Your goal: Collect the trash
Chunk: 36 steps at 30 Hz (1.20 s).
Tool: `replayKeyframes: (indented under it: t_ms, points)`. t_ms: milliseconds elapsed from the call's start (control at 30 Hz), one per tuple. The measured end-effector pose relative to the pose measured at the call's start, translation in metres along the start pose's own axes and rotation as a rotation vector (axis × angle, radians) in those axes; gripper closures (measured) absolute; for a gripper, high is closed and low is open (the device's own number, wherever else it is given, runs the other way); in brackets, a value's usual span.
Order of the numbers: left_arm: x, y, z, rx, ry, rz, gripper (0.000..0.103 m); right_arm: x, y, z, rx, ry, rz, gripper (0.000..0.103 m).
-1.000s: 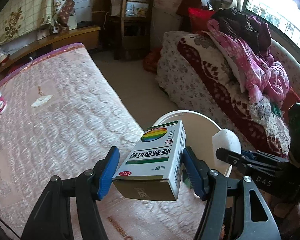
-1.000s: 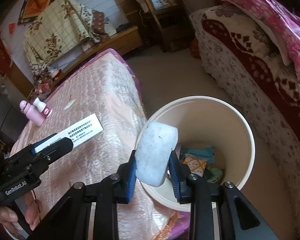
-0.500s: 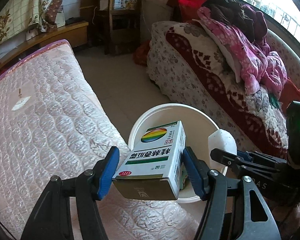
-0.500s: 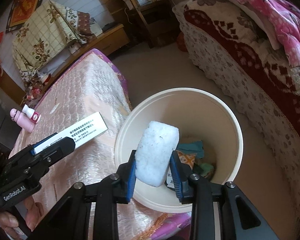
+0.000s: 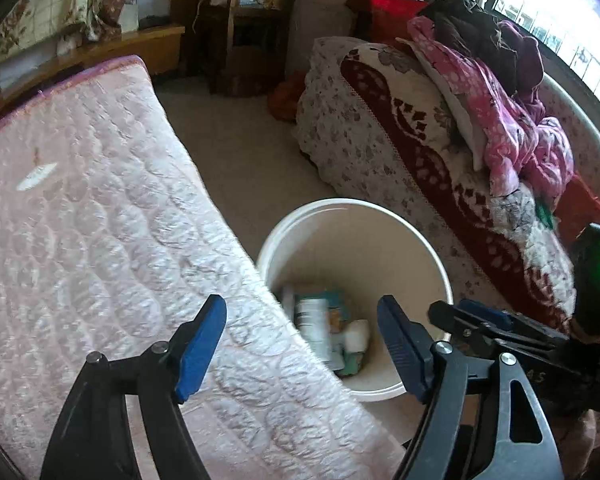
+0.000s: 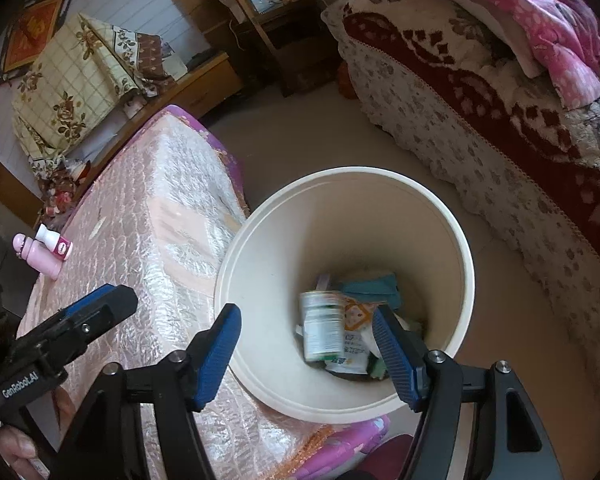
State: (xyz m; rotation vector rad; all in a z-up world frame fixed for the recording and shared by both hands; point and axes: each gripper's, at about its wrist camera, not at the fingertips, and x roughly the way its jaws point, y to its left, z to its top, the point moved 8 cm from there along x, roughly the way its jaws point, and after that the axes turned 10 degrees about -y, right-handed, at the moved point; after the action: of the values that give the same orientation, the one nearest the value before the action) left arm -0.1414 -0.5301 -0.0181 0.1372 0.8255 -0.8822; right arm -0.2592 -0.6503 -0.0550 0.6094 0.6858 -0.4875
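Observation:
A cream round trash bin [image 5: 428, 256] [image 6: 466, 264] stands on the floor between the pink mattress and the sofa. The medicine box [image 5: 311, 322] [image 6: 320, 326] lies blurred inside it among other wrappers, with the white foam block [image 5: 358, 334] beside it. My left gripper [image 5: 302, 354] is open and empty over the mattress edge and bin rim. My right gripper [image 6: 306, 348] is open and empty above the bin; it also shows at the right of the left wrist view.
The pink quilted mattress [image 5: 84, 216] [image 6: 148, 248] lies left of the bin. Two pink-and-white bottles [image 6: 48, 252] stand at its far left. A sofa with floral cover and pink clothes [image 5: 460, 128] [image 6: 500, 92] is at right. A wooden shelf [image 5: 252, 32] stands behind.
Both grippers have opened. The medicine box and the white foam block have dropped from them into the bin. Both views have shifted over the bin.

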Motion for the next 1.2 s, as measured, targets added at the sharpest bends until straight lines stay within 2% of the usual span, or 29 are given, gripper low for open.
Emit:
replayKeyframes:
  t_ms: [467,567,667,933,1200]
  points:
    - [-0.071,0.028,0.004,0.047,-0.164,0.119,0.024,-0.040,0.042,0.005,-0.129,-0.142,-0.057,0.031]
    - [-0.087,0.034,0.005,0.042,-0.200,0.127,0.022,-0.052,0.056,0.005,-0.162,-0.175,-0.068,0.028]
    - [-0.105,0.039,0.006,0.028,-0.244,0.135,0.012,-0.064,0.067,0.007,-0.178,-0.211,-0.069,0.027]
    - [-0.149,0.052,0.012,0.006,-0.333,0.143,0.011,-0.101,0.091,0.010,-0.203,-0.317,-0.079,0.023]
    - [-0.181,0.060,0.013,0.012,-0.403,0.167,0.011,-0.131,0.107,0.014,-0.211,-0.390,-0.082,0.023]
